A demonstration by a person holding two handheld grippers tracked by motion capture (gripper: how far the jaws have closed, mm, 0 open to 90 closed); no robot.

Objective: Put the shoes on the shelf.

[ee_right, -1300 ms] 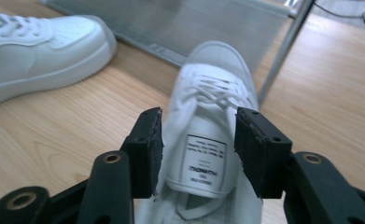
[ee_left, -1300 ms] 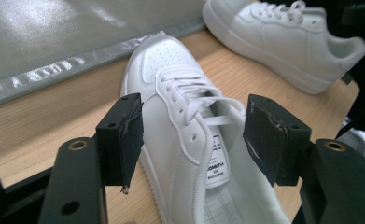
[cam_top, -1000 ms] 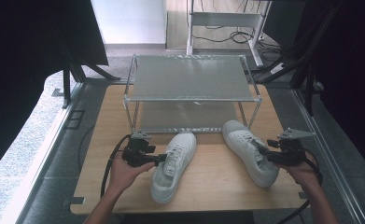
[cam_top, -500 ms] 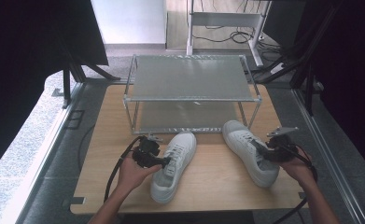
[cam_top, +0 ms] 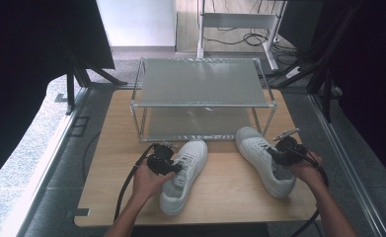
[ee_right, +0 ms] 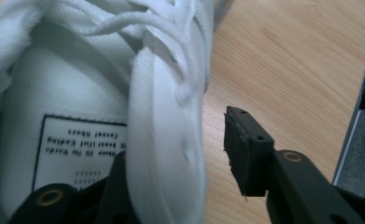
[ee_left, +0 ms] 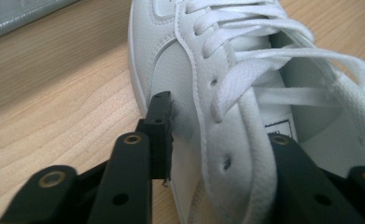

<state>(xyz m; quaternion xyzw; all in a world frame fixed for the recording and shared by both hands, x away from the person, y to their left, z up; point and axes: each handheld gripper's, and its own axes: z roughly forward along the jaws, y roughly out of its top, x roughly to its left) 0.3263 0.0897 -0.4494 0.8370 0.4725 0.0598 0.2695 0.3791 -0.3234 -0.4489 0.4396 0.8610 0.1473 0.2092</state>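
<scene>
- Both grippers have closed in on the shoes since a second ago.
- Wooden table (cam_top: 230, 197) carries a two-tier wire shelf (cam_top: 200, 89) at its far side.
- Left shoe (cam_top: 183, 175) lies near centre; right shoe (cam_top: 262, 158) lies right.
- Left gripper (ee_left: 217, 140) straddles the left shoe's side wall, jaws apart.
- Right gripper (ee_right: 180, 149) straddles the right shoe's side wall, jaws apart.

We see two white lace-up sneakers lying upright on the wooden surface (cam_top: 220, 197), well apart. The left sneaker (cam_top: 183, 175) points its toe toward the shelf rack (cam_top: 200, 98), angled slightly right; its laces lie loose. The right sneaker (cam_top: 264, 160) points up and left. Inside its opening we read a white insole label (ee_right: 77, 149) with dark print.
</scene>
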